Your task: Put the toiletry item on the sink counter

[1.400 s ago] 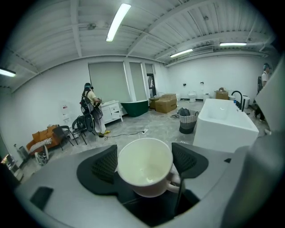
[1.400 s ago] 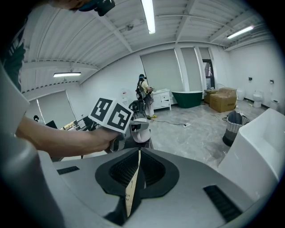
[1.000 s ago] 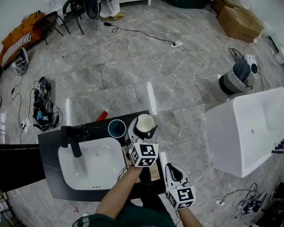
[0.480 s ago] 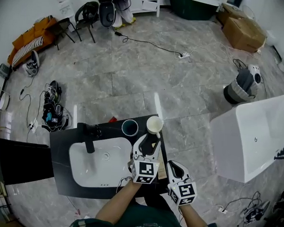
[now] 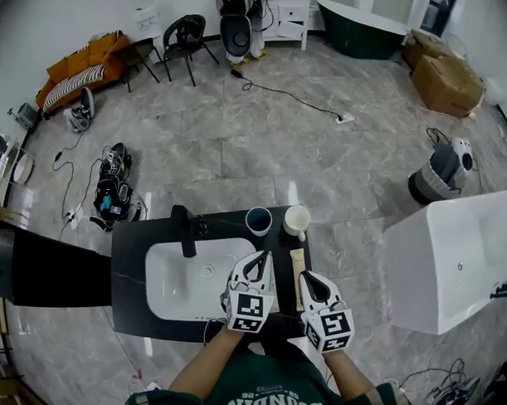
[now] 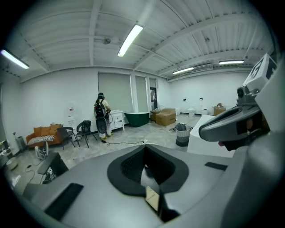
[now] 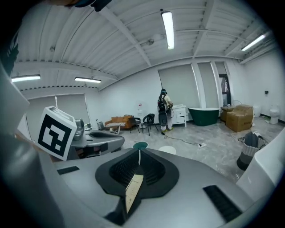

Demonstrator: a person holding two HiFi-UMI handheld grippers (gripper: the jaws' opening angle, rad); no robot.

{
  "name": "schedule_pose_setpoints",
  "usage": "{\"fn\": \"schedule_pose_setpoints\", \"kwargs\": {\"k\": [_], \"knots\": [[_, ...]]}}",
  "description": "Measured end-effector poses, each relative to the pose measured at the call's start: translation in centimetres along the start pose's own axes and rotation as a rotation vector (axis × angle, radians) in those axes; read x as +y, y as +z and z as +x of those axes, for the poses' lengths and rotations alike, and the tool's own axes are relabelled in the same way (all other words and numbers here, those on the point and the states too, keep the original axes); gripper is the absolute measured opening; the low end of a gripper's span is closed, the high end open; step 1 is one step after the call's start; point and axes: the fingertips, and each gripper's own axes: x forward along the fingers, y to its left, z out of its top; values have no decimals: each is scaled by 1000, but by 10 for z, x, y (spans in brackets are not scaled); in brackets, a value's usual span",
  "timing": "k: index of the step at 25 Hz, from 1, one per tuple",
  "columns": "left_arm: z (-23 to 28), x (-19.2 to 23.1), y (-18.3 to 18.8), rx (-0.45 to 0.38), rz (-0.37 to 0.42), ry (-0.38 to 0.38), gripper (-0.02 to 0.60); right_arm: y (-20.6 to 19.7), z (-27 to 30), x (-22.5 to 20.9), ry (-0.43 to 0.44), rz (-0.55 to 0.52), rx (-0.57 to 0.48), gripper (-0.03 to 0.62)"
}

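Observation:
A cream cup stands upright at the back right of the black sink counter, just right of a teal cup. Both rims also show in the right gripper view, the teal cup left of the cream cup. My left gripper hovers over the counter's front, short of the cups, shut and empty. My right gripper is beside it on the right, its jaws together with nothing between them. A pale long item lies on the counter between the two grippers.
A white basin with a black faucet fills the counter's left. A white bathtub stands to the right. Shoes and cables lie on the floor at the left, chairs and boxes farther back.
The left gripper held the cream cup a second ago. It set the cup down beside the teal cup, let go, drew back toward me and shut.

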Motion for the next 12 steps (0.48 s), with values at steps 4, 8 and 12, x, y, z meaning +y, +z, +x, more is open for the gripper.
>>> {"fn": "schedule_pose_setpoints", "kwargs": {"k": [4, 8, 12], "knots": [[-40, 24, -2, -3, -15, 38, 11, 13, 5, 32, 16, -28, -16, 43], [-64, 33, -1, -4, -12, 44, 11, 31, 4, 56, 59, -55, -39, 43], [-83, 46, 3, -15, -23, 67, 11, 48, 5, 74, 88, -81, -65, 43]]}}
